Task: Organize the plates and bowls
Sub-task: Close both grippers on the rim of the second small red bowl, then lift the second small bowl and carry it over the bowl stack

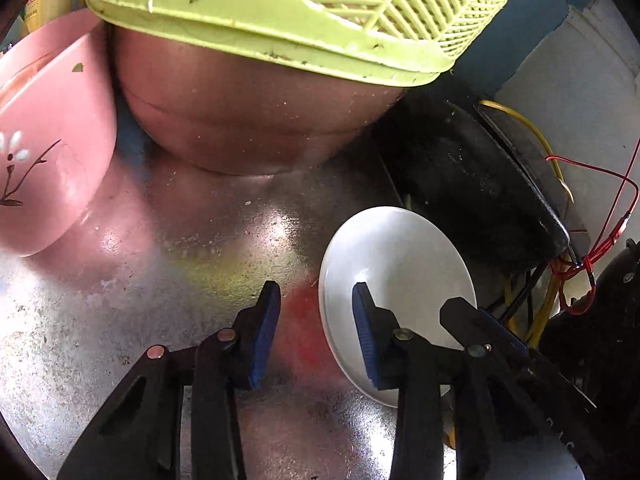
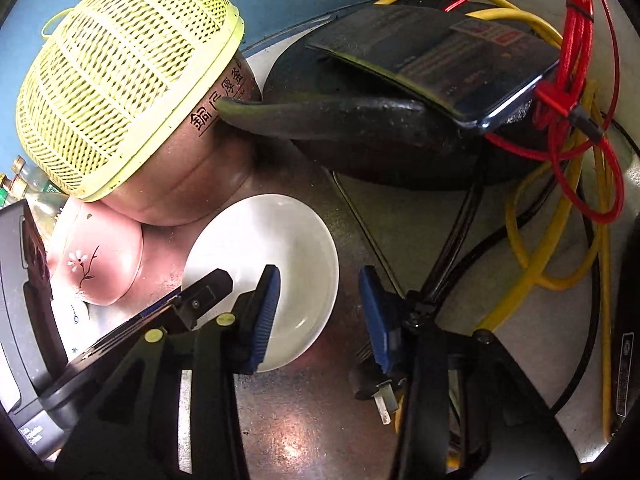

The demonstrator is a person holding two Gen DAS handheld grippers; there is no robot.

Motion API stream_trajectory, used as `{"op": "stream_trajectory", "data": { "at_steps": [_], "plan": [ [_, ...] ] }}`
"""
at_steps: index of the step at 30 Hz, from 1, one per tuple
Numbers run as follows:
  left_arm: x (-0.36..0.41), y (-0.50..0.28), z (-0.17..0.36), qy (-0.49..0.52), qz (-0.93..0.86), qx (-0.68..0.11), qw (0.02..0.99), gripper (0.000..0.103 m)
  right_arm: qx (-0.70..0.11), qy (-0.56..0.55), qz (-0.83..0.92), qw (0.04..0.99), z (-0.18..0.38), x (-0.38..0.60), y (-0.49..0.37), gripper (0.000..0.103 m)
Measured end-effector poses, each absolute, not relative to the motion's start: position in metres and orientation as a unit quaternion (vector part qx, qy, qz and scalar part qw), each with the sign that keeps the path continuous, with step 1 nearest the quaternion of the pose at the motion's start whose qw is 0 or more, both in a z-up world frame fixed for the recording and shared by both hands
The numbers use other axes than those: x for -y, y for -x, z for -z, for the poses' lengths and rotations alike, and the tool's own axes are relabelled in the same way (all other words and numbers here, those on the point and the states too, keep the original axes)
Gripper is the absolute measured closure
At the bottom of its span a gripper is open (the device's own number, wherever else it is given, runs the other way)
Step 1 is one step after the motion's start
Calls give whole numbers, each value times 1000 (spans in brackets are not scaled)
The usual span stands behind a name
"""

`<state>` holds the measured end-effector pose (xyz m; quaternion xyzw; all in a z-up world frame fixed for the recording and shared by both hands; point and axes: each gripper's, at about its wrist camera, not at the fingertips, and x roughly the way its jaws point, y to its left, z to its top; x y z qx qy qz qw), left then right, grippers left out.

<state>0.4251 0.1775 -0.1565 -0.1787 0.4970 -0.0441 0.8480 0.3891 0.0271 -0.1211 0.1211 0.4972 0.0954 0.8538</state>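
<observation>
White plate (image 1: 394, 276) is lying on the steel counter (image 1: 180, 320) near a pink bowl (image 1: 48, 152) — I'm seeing my left tongs (image 1: 316, 300) straddling its left rim and my right tongs (image 2: 320, 292) straddling its right rim, both spread, neither pinching yet.

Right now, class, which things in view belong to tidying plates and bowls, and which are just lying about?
Belong to the job:
white plate
pink flowered bowl
big brown bowl

Just lying about:
green basket
black pan
phone
yellow cable
red cable
</observation>
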Motion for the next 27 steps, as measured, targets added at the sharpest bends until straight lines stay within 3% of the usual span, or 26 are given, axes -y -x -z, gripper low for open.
{"op": "stream_trajectory", "data": {
  "at_steps": [2, 4, 7, 27],
  "plan": [
    [-178, -430, 161, 182, 47, -498, 846, 84, -501, -115, -97, 852, 124, -31, -391, 69],
    [-176, -434, 162, 187, 58, -497, 846, 92, -510, -108, -101, 848, 129, -34, -392, 81],
    [-171, -432, 160, 167, 53, -492, 853, 95, -504, -105, -99, 851, 132, -32, -391, 93],
    [-193, -323, 139, 180, 49, -482, 856, 95, -497, -108, -145, 848, 115, -44, -309, 93]
  ]
}}
